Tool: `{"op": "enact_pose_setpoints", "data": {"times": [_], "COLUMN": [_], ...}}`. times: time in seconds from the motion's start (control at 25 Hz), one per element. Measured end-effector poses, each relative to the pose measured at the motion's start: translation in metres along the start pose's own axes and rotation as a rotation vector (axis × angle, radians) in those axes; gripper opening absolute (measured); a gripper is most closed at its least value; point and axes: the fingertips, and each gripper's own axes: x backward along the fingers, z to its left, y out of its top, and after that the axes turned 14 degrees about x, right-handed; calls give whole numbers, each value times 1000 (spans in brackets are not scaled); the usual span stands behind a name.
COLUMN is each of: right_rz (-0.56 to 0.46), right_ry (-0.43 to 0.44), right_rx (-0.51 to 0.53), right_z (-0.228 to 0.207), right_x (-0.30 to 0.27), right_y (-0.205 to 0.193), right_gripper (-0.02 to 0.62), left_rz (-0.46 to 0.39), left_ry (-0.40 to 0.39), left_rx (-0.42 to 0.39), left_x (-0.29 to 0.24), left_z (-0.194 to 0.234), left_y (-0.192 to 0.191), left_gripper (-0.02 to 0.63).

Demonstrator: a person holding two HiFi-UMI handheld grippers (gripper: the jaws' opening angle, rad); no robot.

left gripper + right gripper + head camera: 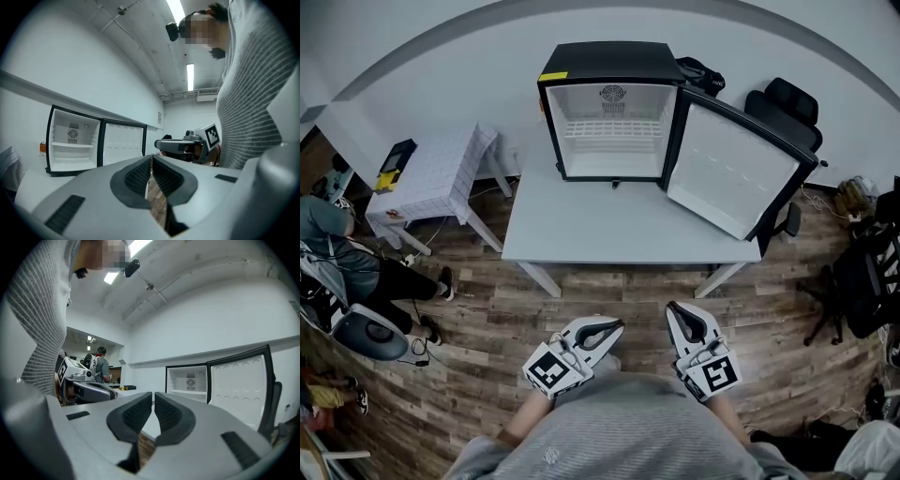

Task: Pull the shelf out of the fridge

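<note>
A small black fridge (609, 112) stands on a grey table (609, 230), its door (731, 169) swung open to the right. A white wire shelf (612, 128) sits across the middle of the white interior. Both grippers hang close to the person's body, well short of the table. My left gripper (617, 327) is shut and empty. My right gripper (672, 308) is shut and empty too. In the left gripper view the fridge (75, 140) shows at the left with its shelf (72, 146). The right gripper view has the fridge (190, 380) beyond the jaws.
A small white side table (431, 173) with a yellow-black device stands left of the grey table. A black office chair (787, 108) is behind the open door. A seated person (337, 253) is at the far left. Bags and cables lie at the right on the wooden floor.
</note>
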Motion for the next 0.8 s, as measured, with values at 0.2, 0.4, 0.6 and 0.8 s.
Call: {"op": "enact_pose_setpoints", "data": {"times": [0.2,0.4,0.6,0.8], "right_rz": [20,22,18,51], "right_ry": [-11,-34,-46,-52], "right_rx": [0,1,3,-5], "right_z": [-9,-18,-23,-33], "right_x": [-18,-35,-53,-67], "right_y": [-9,-12,-12,-23], "right_gripper": [12,12,12,12], "left_rz": [-11,-16,-2,-5], "left_ry": [-6,-22,-13,-7], "left_rx": [-13,-28,-15,-16], "left_x": [-8,-12,-10,-16], "left_z": [24,41,67,88], "left_y": [8,19,25,32], "left_gripper": [21,21,21,21]}}
